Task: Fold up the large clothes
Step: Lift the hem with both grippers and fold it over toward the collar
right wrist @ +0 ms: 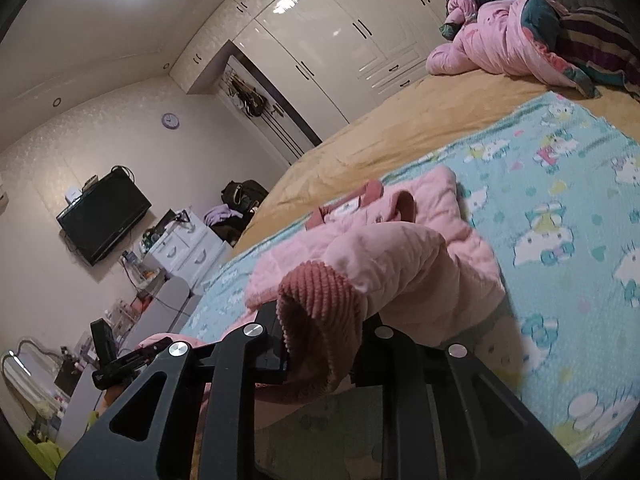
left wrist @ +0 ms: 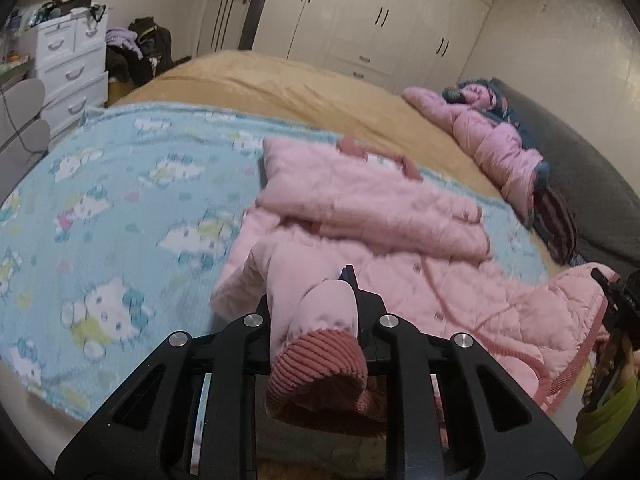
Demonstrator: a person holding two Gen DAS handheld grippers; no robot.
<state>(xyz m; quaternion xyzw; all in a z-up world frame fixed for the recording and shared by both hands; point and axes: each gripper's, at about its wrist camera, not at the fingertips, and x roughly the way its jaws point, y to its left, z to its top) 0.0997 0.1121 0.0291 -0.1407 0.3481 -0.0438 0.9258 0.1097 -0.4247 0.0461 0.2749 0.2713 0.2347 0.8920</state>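
A pink quilted jacket (left wrist: 380, 216) lies partly folded on a blue cartoon-cat blanket (left wrist: 120, 200) spread over the bed. My left gripper (left wrist: 320, 296) is shut on one sleeve just behind its ribbed dark-pink cuff (left wrist: 320, 364), and the sleeve hangs lifted off the blanket. In the right wrist view my right gripper (right wrist: 320, 328) is shut on the other sleeve, whose ribbed cuff (right wrist: 320, 296) bulges up between the fingers. The jacket body (right wrist: 420, 248) trails away behind it. Each gripper shows in the other's view, the right one (left wrist: 612, 296) at the jacket's hem side and the left one (right wrist: 120, 364) low down.
A tan bed cover (left wrist: 280, 84) lies under the blanket. A heap of pink and dark bedding (left wrist: 492, 136) sits by the dark headboard (left wrist: 580, 160). White wardrobes (left wrist: 380, 20) line the far wall. White drawers (left wrist: 68, 64) and a wall television (right wrist: 104, 216) stand beside the bed.
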